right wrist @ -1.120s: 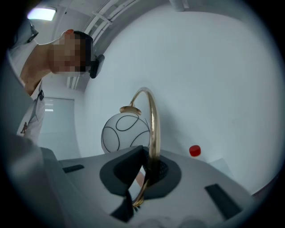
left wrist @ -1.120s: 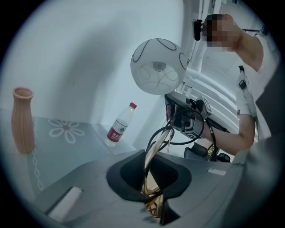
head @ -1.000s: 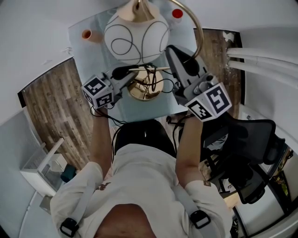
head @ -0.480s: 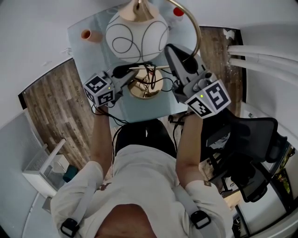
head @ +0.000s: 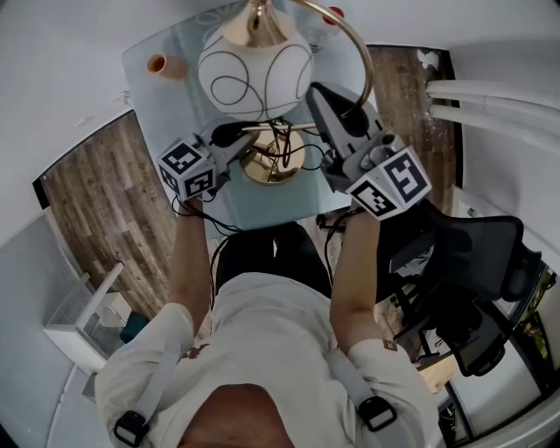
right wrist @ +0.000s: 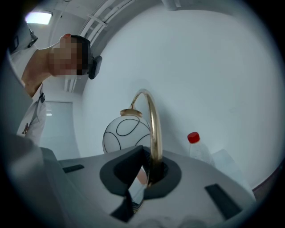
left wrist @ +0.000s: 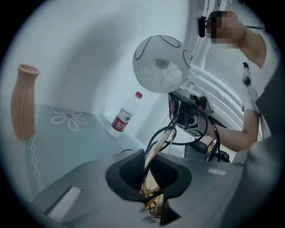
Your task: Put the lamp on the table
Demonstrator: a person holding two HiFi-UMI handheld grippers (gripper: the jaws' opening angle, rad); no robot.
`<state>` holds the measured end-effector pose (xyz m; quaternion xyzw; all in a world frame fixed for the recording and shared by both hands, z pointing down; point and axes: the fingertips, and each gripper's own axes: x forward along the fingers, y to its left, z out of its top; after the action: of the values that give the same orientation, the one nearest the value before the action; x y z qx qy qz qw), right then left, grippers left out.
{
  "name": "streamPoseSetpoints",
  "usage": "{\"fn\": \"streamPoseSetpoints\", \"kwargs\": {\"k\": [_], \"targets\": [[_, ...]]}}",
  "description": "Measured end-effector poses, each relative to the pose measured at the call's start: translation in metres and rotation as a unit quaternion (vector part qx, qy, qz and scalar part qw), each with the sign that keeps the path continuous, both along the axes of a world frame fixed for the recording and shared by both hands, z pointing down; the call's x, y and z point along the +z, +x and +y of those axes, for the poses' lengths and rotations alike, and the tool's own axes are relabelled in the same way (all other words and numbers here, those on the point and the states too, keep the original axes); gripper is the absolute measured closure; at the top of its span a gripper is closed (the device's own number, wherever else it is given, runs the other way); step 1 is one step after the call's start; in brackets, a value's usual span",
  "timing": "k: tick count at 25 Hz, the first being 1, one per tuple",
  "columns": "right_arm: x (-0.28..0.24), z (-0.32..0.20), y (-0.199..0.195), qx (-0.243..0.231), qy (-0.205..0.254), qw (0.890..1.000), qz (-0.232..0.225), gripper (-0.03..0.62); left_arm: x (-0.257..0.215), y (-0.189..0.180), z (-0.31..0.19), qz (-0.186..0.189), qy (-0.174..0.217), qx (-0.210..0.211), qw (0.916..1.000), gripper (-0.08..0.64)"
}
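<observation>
The lamp has a white globe (head: 256, 70) with black line loops, a brass arc stem (head: 366, 54) and a round brass base (head: 273, 168). It is held over the pale glass table (head: 179, 114). My left gripper (head: 234, 138) is shut on the lamp's brass lower part, which shows between its jaws in the left gripper view (left wrist: 151, 187). My right gripper (head: 318, 94) is shut on the arc stem (right wrist: 153, 129), pinched low between its jaws (right wrist: 149, 171). The globe (left wrist: 161, 64) (right wrist: 126, 133) hangs beyond both. A black cord (head: 293, 150) loops round the base. Whether the base touches the table I cannot tell.
A pink ribbed vase (head: 162, 64) (left wrist: 23, 109) stands at the table's far left. A red-capped water bottle (head: 333, 15) (left wrist: 124, 116) (right wrist: 196, 147) stands at the far right. A black office chair (head: 472, 280) is to my right, a white shelf (head: 79, 315) to my left, on wood flooring.
The left gripper and the lamp have sunk slightly toward the table. Both grips are unchanged.
</observation>
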<state>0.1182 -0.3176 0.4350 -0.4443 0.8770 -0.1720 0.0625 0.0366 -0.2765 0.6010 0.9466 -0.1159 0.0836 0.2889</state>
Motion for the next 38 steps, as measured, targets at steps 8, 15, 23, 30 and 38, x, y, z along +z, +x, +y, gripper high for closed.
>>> {"fn": "streamPoseSetpoints", "kwargs": {"k": [8,15,23,30,38], "targets": [[0.007,0.003,0.001,-0.002,-0.007,1.0,-0.002,0.591,0.008,0.001,0.003,-0.009,-0.001,0.002,1.0,0.526],[0.012,0.003,0.002,-0.007,-0.013,1.0,-0.002,0.592,0.014,0.003,0.003,-0.016,-0.003,0.003,0.9999,0.526],[0.011,0.005,0.001,-0.016,-0.014,1.0,-0.003,0.592,0.015,0.003,0.003,-0.012,-0.009,-0.001,0.9999,0.526],[0.014,0.006,0.003,-0.014,-0.052,0.997,-0.046,0.592,0.018,0.002,0.006,-0.017,-0.014,-0.002,0.9998,0.522],[0.013,0.01,0.007,-0.003,-0.084,0.99,-0.112,0.594,0.019,-0.003,0.014,-0.028,-0.015,-0.012,0.9994,0.514]]}}
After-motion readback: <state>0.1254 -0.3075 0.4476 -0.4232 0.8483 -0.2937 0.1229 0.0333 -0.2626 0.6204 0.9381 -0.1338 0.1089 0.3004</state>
